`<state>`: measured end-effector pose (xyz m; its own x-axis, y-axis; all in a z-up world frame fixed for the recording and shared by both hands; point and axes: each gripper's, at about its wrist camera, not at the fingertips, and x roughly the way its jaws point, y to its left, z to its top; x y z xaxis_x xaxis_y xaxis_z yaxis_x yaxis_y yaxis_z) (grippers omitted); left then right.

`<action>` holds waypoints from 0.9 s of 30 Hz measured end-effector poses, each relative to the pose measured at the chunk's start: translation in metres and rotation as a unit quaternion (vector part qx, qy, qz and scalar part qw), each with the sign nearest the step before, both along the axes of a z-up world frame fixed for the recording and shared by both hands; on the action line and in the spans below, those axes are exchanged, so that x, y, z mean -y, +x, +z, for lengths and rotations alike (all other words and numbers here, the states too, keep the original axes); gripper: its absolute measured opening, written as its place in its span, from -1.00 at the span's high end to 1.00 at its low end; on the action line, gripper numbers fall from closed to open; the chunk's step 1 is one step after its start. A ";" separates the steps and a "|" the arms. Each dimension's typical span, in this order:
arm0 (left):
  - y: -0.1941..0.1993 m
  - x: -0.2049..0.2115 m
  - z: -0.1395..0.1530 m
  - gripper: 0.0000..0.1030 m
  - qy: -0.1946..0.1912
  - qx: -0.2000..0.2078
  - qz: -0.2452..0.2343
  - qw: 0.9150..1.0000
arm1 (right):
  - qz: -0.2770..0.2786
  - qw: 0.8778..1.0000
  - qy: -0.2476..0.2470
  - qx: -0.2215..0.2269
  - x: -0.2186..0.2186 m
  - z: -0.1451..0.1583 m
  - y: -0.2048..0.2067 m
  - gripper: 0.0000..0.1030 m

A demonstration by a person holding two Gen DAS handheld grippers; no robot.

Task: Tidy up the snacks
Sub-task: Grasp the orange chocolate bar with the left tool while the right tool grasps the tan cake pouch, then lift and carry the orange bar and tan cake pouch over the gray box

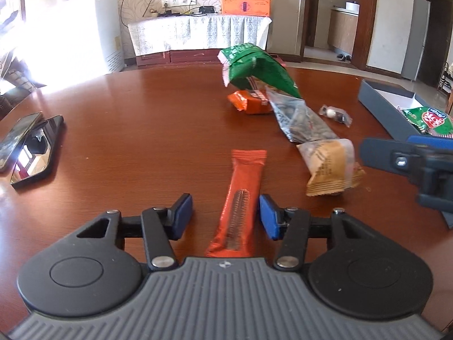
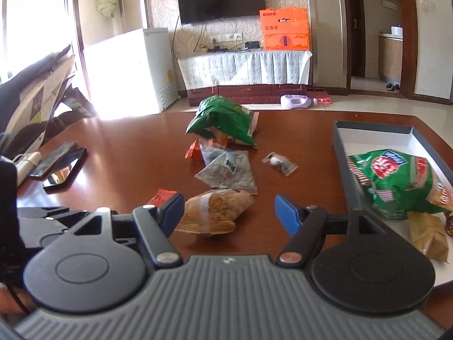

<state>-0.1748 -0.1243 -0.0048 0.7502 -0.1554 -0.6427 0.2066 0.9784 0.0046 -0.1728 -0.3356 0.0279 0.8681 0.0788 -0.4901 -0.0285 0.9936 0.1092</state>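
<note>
On the wooden table (image 1: 141, 113), both grippers are gaping: left gripper (image 1: 225, 216) straddling the light, crinkly orange bar (image 1: 240, 198) mid-length; right gripper (image 2: 228, 214) bracketing the soft tan packet (image 2: 216, 209).

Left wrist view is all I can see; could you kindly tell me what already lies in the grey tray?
Observer: The grey tray holds a green bag and, nearer the camera, a tan packet.
Operator: Thank you; is the right gripper holding anything?
Observer: No; the right gripper has its jaws open, with the tan biscuit pack on the table between them, unclamped.
</note>
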 end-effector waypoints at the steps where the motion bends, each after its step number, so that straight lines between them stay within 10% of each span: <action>1: 0.001 -0.001 0.000 -0.13 0.000 -0.001 0.001 1.000 | -0.005 1.000 -0.004 -0.005 -0.004 0.000 0.004 -0.41; 14: 0.010 -0.004 -0.001 -0.39 0.004 -0.003 0.002 1.000 | -0.049 0.996 -0.013 -0.080 -0.027 -0.019 0.052 -0.50; 19: 0.010 -0.003 -0.003 -0.36 0.002 0.000 -0.005 1.000 | -0.029 0.996 -0.032 -0.084 -0.027 -0.022 0.052 -0.11; 27: 0.005 -0.003 -0.002 0.46 -0.007 0.010 -0.028 1.000 | 0.000 0.996 -0.024 -0.087 -0.005 -0.021 0.031 0.03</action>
<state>-0.1701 -0.1214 -0.0063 0.7531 -0.2065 -0.6246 0.2605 0.9655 -0.0052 -0.1415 -0.3304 0.0070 0.7698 0.0505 -0.6362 -0.0126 0.9979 0.0641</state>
